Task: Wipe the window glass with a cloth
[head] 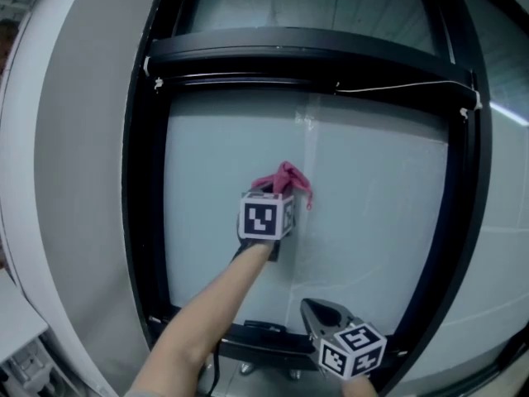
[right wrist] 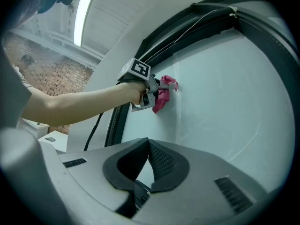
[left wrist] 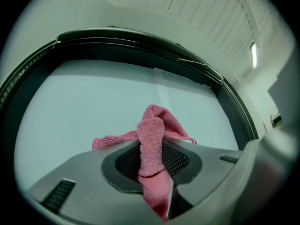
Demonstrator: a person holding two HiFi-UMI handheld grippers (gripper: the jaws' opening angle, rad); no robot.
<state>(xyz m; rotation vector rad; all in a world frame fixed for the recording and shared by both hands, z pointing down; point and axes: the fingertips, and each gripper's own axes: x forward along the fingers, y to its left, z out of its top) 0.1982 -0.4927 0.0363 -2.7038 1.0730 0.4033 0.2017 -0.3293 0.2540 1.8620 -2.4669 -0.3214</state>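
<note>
A pink cloth (head: 285, 179) is pressed against the pale window glass (head: 376, 209) near the pane's middle. My left gripper (head: 277, 192) is shut on it, with its marker cube facing the head camera. In the left gripper view the cloth (left wrist: 152, 139) stands pinched between the jaws and bunches up against the glass (left wrist: 79, 107). My right gripper (head: 314, 309) hangs low near the bottom frame, away from the cloth, shut with nothing in it. The right gripper view shows its shut jaws (right wrist: 148, 146), with the left gripper (right wrist: 151, 96) and cloth (right wrist: 162, 93) further up the glass (right wrist: 229, 88).
A thick black frame (head: 306, 50) surrounds the pane, and a thin white wire (head: 405, 84) runs along its top right. A black cable (right wrist: 93, 128) hangs by the left frame side. A grey-white wall (head: 78, 180) lies to the left.
</note>
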